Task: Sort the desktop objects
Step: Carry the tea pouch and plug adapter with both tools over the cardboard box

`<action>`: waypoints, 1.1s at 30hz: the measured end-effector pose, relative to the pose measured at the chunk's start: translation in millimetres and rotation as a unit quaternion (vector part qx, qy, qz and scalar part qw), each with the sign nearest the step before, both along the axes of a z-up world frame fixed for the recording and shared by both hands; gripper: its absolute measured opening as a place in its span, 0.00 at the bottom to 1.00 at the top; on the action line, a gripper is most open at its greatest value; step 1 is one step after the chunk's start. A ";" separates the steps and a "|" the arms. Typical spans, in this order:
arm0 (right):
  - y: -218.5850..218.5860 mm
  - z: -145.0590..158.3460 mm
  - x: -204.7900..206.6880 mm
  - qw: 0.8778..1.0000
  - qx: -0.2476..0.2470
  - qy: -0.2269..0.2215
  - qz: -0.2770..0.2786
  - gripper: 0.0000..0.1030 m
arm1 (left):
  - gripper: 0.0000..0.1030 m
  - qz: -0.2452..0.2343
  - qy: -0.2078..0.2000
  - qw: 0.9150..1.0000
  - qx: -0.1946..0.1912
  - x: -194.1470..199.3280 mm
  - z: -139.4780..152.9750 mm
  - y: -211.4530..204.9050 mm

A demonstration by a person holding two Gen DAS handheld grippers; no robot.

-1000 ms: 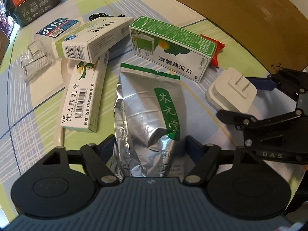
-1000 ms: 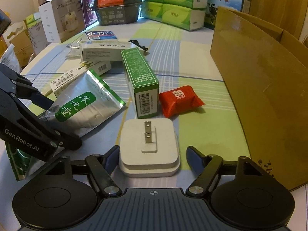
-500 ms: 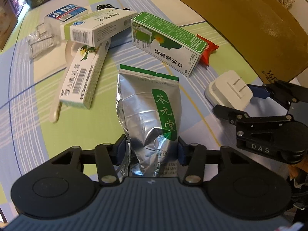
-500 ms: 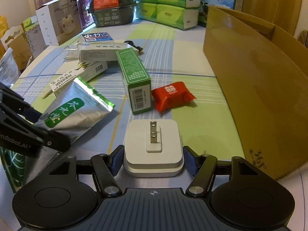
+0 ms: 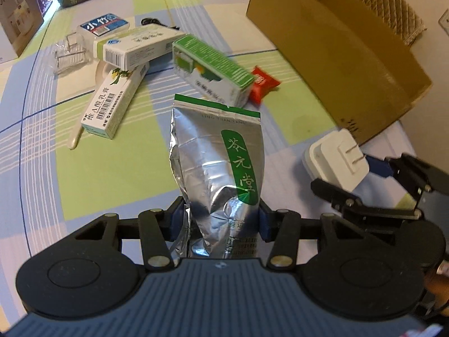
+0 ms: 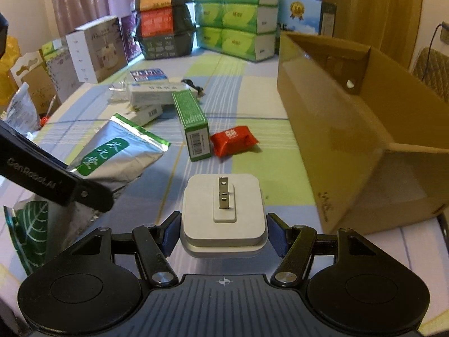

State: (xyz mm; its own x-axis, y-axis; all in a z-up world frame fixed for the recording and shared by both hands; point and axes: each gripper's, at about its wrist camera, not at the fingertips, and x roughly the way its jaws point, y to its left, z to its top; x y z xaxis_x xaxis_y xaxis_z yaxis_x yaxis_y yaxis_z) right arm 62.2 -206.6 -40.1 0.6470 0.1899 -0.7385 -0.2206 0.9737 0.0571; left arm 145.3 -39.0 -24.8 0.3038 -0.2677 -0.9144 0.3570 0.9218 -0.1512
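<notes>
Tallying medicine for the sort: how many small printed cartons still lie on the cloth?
4: a blue one farthest back, a white one beside it, a long white one nearer, and a green one by the red packet. Others may be hidden.

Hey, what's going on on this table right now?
A person is sorting clutter with a gripper in each hand. The left gripper is shut on a silver foil pouch, and the right gripper is shut on a white plug adapter; both look lifted off the tablecloth. An open cardboard box stands to the right. A green carton, a red packet and other small boxes lie on the table.
</notes>
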 end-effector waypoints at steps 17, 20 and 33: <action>-64.8 59.8 -64.4 0.998 0.004 -0.041 -0.040 0.60 | 0.44 0.025 -0.022 0.997 -0.066 -68.5 58.8 -59.5; -82.3 66.1 -71.2 0.997 -0.001 -0.047 -0.054 0.60 | 0.44 0.023 -0.019 0.996 -0.084 -72.8 63.0 -73.8; -151.0 91.9 -73.0 0.992 -0.016 -0.072 -0.107 0.60 | 0.44 0.006 -0.020 0.993 -0.115 -69.4 85.1 -134.9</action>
State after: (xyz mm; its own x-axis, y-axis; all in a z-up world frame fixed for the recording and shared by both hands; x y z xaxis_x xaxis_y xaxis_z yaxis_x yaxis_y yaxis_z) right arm -10.8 -357.6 51.8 0.7692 0.0151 -0.6389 -0.0120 0.9999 0.0092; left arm 75.9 -174.0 60.3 0.3432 -0.4636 -0.8169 0.3570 0.8688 -0.3431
